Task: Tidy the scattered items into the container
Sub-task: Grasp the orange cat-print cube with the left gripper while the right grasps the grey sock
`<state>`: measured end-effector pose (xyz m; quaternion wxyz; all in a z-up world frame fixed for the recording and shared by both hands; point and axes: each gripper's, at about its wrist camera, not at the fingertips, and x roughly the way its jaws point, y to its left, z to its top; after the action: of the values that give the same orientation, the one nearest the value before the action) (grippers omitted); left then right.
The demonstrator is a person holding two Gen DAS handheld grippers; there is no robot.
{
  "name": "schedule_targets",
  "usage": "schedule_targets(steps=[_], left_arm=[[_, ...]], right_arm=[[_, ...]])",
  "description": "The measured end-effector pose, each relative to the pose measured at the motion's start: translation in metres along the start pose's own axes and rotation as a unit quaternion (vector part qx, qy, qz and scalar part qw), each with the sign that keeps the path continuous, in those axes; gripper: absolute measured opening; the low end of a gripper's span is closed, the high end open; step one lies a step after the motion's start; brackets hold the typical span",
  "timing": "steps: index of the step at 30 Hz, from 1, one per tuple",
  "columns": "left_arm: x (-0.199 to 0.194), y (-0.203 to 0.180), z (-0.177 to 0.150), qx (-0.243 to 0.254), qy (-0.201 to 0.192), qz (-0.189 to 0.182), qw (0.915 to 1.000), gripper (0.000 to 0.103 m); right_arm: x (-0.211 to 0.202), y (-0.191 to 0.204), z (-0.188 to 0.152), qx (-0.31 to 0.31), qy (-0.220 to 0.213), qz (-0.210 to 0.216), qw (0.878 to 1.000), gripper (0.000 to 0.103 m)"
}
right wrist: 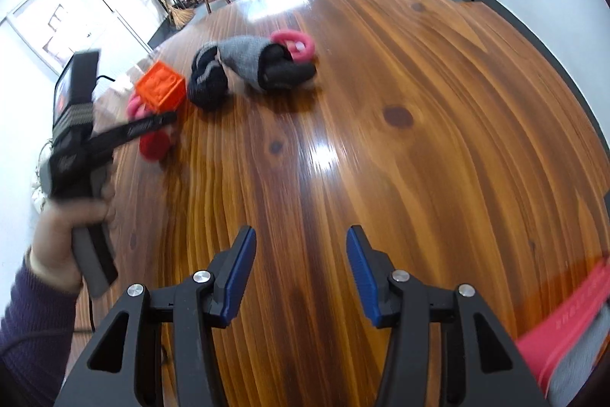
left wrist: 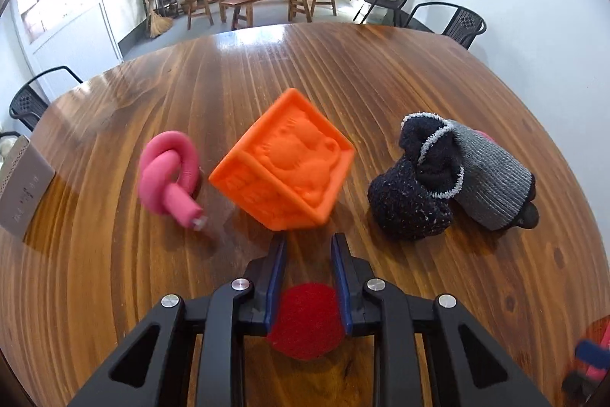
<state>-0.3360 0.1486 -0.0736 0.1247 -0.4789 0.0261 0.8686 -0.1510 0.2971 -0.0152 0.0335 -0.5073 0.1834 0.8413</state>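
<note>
My left gripper (left wrist: 308,240) is shut on a red fuzzy ball (left wrist: 305,321), held between its blue pads just above the table. Ahead of it lie an orange embossed cube (left wrist: 284,161), a pink knotted tube (left wrist: 167,174) to its left, and a dark navy and grey sock bundle (left wrist: 450,174) to its right. In the right wrist view my right gripper (right wrist: 301,245) is open and empty over bare wood. The left gripper (right wrist: 152,124) with the red ball (right wrist: 152,143), the cube (right wrist: 162,90), the socks (right wrist: 244,67) and another pink knotted tube (right wrist: 295,44) lie far ahead. A red and grey container rim (right wrist: 572,323) shows at the lower right.
The wooden table (right wrist: 381,140) is round and glossy. A grey cardboard box (left wrist: 23,182) stands at its left edge. Black chairs (left wrist: 450,21) surround the table. Benches and a cabinet stand in the room behind.
</note>
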Motion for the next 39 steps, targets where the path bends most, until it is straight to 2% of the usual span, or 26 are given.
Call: schedule_targets(steps=[9,10,11,12,13,14,15,21,23,24,27,29,33,34,35,36,37,39], left_arm=[[-0.018,0.030,0.002,-0.014,-0.013,-0.021,0.9996,0.027],[-0.018,0.035,0.003,-0.020,-0.012,-0.022,0.9995,0.041],[-0.019,0.036,0.002,-0.024,-0.014,-0.021,0.9994,0.071],[-0.022,0.040,0.002,-0.027,-0.024,-0.018,0.9992,0.081],[-0.027,0.043,0.003,-0.028,-0.043,-0.015,0.9986,0.084],[-0.028,0.044,0.006,-0.025,-0.050,-0.013,0.9984,0.084],[-0.028,0.045,0.009,-0.020,-0.052,-0.012,0.9984,0.084],[-0.018,0.046,0.027,0.024,-0.063,-0.025,0.9974,0.084],[-0.011,0.046,0.036,0.040,-0.057,-0.035,0.9970,0.084],[-0.007,0.045,0.038,0.048,-0.054,-0.040,0.9966,0.084],[0.004,0.039,0.044,0.069,-0.041,-0.039,0.9960,0.084],[0.013,0.040,0.048,0.063,-0.028,-0.049,0.9964,0.084],[0.027,0.048,0.050,0.038,-0.002,-0.070,0.9968,0.084],[0.031,0.049,0.051,0.036,0.000,-0.073,0.9967,0.081],[0.033,0.051,0.051,0.034,0.005,-0.073,0.9967,0.071],[0.035,0.051,0.052,0.033,0.009,-0.067,0.9972,0.066],[0.037,0.052,0.051,0.032,0.013,-0.061,0.9975,0.056],[0.037,0.053,0.050,0.033,0.011,-0.063,0.9974,0.056]], right_arm=[[0.024,0.032,0.074,-0.059,-0.051,0.001,0.997,0.054],[0.028,0.037,0.082,-0.070,-0.055,-0.001,0.996,0.054],[0.031,0.040,0.087,-0.078,-0.056,-0.005,0.995,0.054],[0.035,0.044,0.094,-0.088,-0.058,-0.008,0.994,0.060],[0.038,0.046,0.099,-0.098,-0.060,-0.011,0.993,0.065],[0.040,0.048,0.103,-0.107,-0.063,-0.016,0.992,0.072],[0.044,0.050,0.107,-0.117,-0.068,-0.024,0.991,0.073],[0.072,0.059,0.127,-0.155,-0.074,-0.044,0.984,0.073],[0.082,0.060,0.128,-0.167,-0.063,-0.046,0.983,0.071],[0.085,0.062,0.127,-0.172,-0.057,-0.046,0.982,0.055],[0.089,0.070,0.117,-0.202,-0.042,-0.059,0.977,0.033],[0.085,0.071,0.109,-0.205,-0.041,-0.064,0.976,0.028],[0.064,0.058,0.092,-0.166,-0.034,-0.041,0.985,0.028],[0.058,0.054,0.086,-0.159,-0.033,-0.039,0.986,0.028],[0.052,0.051,0.081,-0.154,-0.032,-0.036,0.987,0.028],[0.048,0.048,0.076,-0.149,-0.030,-0.033,0.988,0.028],[0.043,0.044,0.071,-0.143,-0.028,-0.030,0.989,0.028],[0.035,0.039,0.063,-0.135,-0.028,-0.027,0.990,0.028]])
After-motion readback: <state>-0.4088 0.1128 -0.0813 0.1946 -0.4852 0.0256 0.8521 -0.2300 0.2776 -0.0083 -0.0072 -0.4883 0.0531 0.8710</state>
